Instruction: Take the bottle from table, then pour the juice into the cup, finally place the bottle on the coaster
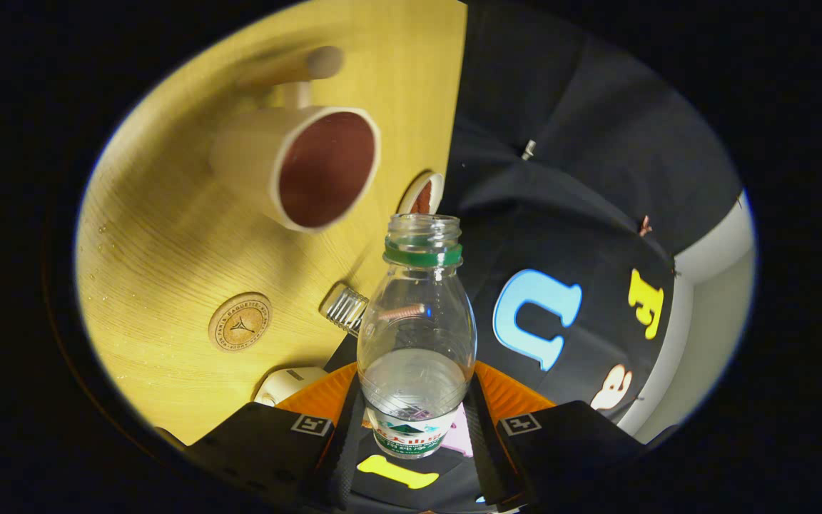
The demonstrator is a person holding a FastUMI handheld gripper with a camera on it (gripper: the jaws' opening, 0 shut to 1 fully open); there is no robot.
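Holding part-filled bottle (417, 335), tool (414, 428) clamped.

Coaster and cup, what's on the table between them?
Nothing: in the gripper view, bare wood lies between the coaster and the cup. The fingers grip the bottle, off to the side.
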